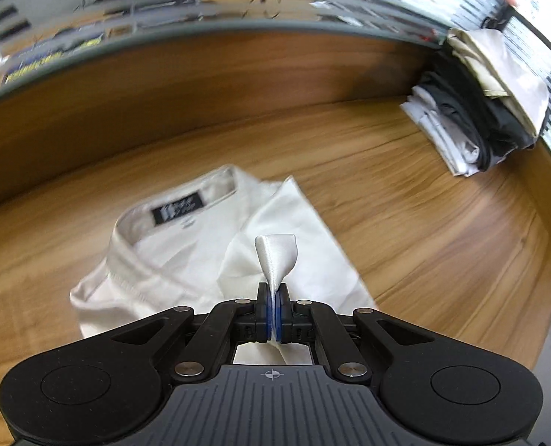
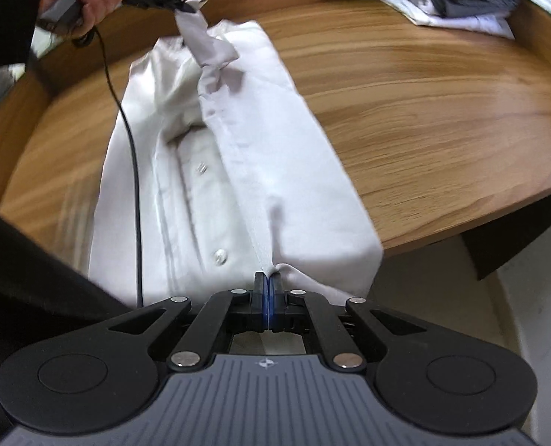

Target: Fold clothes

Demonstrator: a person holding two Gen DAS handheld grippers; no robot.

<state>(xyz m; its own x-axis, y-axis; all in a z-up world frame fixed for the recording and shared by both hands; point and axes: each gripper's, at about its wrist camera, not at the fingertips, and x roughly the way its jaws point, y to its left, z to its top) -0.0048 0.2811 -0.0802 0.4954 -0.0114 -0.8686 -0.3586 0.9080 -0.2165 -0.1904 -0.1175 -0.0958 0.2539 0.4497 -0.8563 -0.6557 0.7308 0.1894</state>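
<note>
The white shirt (image 2: 245, 156) lies lengthwise on the wooden table, its near end hanging over the edge. It is buttoned, with a black label (image 1: 180, 208) inside the collar. One side is folded over the middle, and both ends of this fold are lifted.

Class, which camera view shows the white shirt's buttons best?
The right wrist view: the shirt lies lengthwise and two buttons show on its front strip. The left wrist view shows only the collar end with its black label, no buttons.

One shirt (image 2: 238, 148), two tools, one pile (image 1: 476, 111).
</note>
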